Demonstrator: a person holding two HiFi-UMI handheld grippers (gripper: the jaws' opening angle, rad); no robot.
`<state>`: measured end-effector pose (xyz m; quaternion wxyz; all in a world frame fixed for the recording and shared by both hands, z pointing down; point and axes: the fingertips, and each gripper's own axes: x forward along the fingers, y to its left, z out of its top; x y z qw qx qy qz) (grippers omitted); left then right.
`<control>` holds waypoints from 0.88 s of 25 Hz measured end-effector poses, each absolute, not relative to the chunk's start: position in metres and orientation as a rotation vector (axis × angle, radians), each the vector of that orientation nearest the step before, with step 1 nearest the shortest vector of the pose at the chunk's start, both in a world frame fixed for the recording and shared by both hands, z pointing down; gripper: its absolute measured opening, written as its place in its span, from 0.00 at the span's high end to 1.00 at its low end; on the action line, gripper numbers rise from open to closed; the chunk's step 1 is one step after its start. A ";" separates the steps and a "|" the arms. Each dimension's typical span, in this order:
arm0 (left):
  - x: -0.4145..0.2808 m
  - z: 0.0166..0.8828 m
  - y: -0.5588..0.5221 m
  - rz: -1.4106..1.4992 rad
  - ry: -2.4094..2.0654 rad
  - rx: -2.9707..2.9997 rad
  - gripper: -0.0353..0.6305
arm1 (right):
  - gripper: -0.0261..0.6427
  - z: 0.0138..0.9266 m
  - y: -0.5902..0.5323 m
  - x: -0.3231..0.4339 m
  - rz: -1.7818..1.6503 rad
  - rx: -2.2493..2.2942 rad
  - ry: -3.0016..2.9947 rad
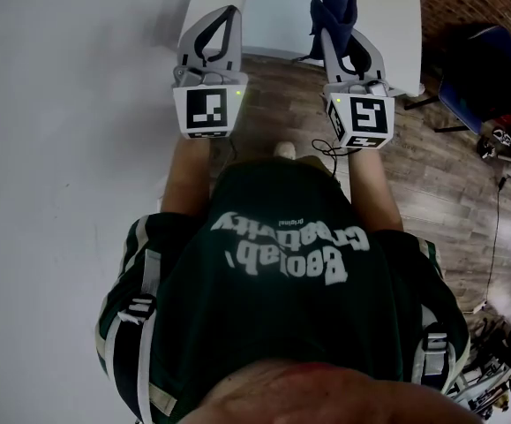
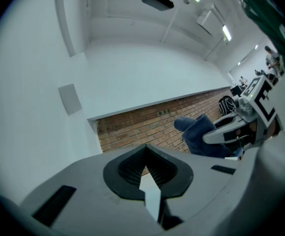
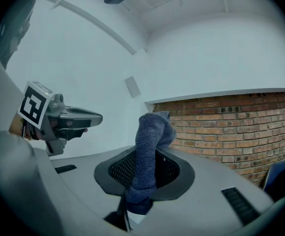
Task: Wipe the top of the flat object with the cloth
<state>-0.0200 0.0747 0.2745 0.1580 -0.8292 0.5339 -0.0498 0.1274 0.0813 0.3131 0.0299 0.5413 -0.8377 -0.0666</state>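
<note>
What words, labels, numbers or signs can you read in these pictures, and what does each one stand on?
"Geolab" (likely; upside down and stylised): on the shirt; its second word and the small print are unreadable.
Left cube: a black-and-white square marker, no letters.
Right cube: the same kind of marker, no letters.
No other text shows.

Dark green shirt [image 1: 264, 316], white lettering [image 1: 283, 242], striped sleeves [image 1: 134, 268]

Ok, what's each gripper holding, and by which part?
Right gripper clamps the blue cloth near one end; the rest sticks out. Left gripper: shut, empty.
</note>
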 end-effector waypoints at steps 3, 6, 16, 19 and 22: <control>-0.019 0.274 0.076 -0.151 1.528 -2.368 0.95 | 0.87 0.312 0.083 0.128 -0.204 1.669 -2.588; -0.019 0.276 0.077 -0.153 1.526 -2.371 0.95 | 0.87 0.315 0.084 0.128 -0.198 1.667 -2.584; -0.020 0.283 0.044 -0.156 1.535 -2.408 0.95 | 0.87 0.322 0.055 0.130 -0.172 1.660 -2.548; -0.025 0.290 0.029 -0.157 1.532 -2.426 0.95 | 0.87 0.329 0.042 0.125 -0.154 1.656 -2.530; -0.027 0.294 0.010 -0.156 1.524 -2.448 0.95 | 0.87 0.332 0.024 0.123 -0.137 1.667 -2.511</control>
